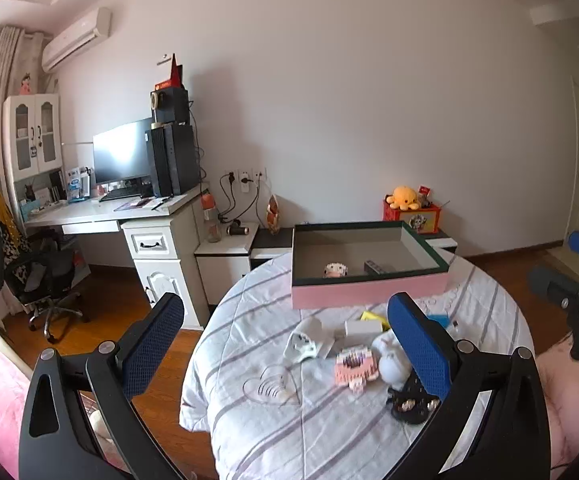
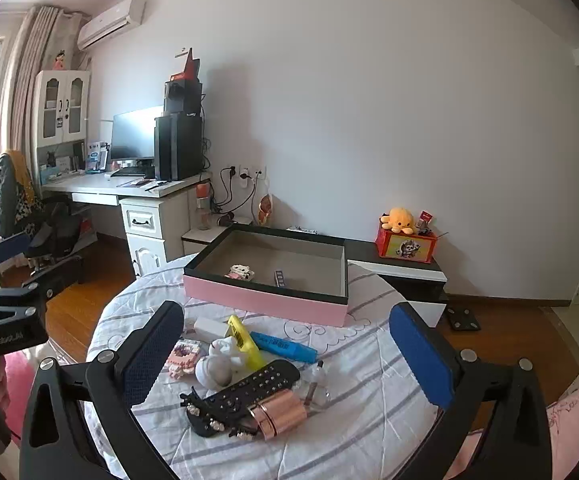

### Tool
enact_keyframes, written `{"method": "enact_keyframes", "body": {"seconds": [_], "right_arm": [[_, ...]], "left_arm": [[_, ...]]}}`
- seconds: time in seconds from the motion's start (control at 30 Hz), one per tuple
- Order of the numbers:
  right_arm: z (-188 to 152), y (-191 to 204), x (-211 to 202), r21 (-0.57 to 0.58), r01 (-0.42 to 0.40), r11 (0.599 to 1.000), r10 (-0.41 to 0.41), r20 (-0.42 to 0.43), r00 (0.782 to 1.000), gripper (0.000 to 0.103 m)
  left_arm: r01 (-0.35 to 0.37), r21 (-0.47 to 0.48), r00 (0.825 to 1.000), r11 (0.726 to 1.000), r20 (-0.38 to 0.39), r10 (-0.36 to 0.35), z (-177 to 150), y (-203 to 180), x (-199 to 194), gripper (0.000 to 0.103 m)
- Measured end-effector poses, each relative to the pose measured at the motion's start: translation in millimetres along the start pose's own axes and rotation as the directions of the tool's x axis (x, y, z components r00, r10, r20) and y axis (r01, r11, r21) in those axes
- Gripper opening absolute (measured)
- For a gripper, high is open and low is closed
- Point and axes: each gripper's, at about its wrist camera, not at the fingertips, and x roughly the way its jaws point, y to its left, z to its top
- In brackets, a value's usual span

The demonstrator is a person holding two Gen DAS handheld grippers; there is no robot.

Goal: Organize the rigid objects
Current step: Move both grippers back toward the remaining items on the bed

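A pink box (image 1: 369, 295) (image 2: 265, 301) with a dark rim stands open at the far side of the round table, with a small toy (image 2: 241, 272) and a dark piece (image 2: 280, 279) inside. In front of it lie a yellow highlighter (image 2: 240, 338), a blue marker (image 2: 285, 347), a white box (image 1: 363, 326), a pink brick model (image 1: 354, 366), a white plush (image 2: 217, 365), a black studded clip (image 2: 245, 396), a rose-gold cylinder (image 2: 282, 414) and a clear bottle (image 2: 317, 382). My left gripper (image 1: 287, 344) and right gripper (image 2: 287, 354) both hover open above these, holding nothing.
A striped white cloth (image 2: 369, 412) covers the table, and wood floor (image 1: 129, 312) lies past its edge. A white desk (image 1: 145, 216) with a monitor and an office chair (image 1: 37, 276) stand to the left. Behind the box, a low cabinet (image 2: 401, 268) carries a red box with an orange plush (image 2: 398, 218).
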Motion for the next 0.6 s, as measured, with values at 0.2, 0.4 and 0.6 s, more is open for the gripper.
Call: {"method": "enact_keyframes", "body": {"seconds": [0.2,0.4,0.6], "right_arm": [[-15.9,-3.5,-4.4,0.011,0.006,1.0,-0.005,-0.025,1.0,0.103],[-39.3,-9.2,4.5,0.014,0.022,1.0,-0.02,-0.096,0.995,0.103],[-68.5,-5.9,28.1,0.02,0.015,1.0,-0.011,-0.196,0.98,0.103]], "left_arm": [[-0.016,0.027,0.999,1.0,-0.028,0.017,-14.0,0.8,-5.3,0.103],[-0.004,0.043,0.996,0.999,-0.088,0.007,-29.4,-3.2,2.5,0.103],[0.042,0.074,0.988,0.996,-0.151,-0.03,-46.1,-16.3,15.5,0.103]]}}
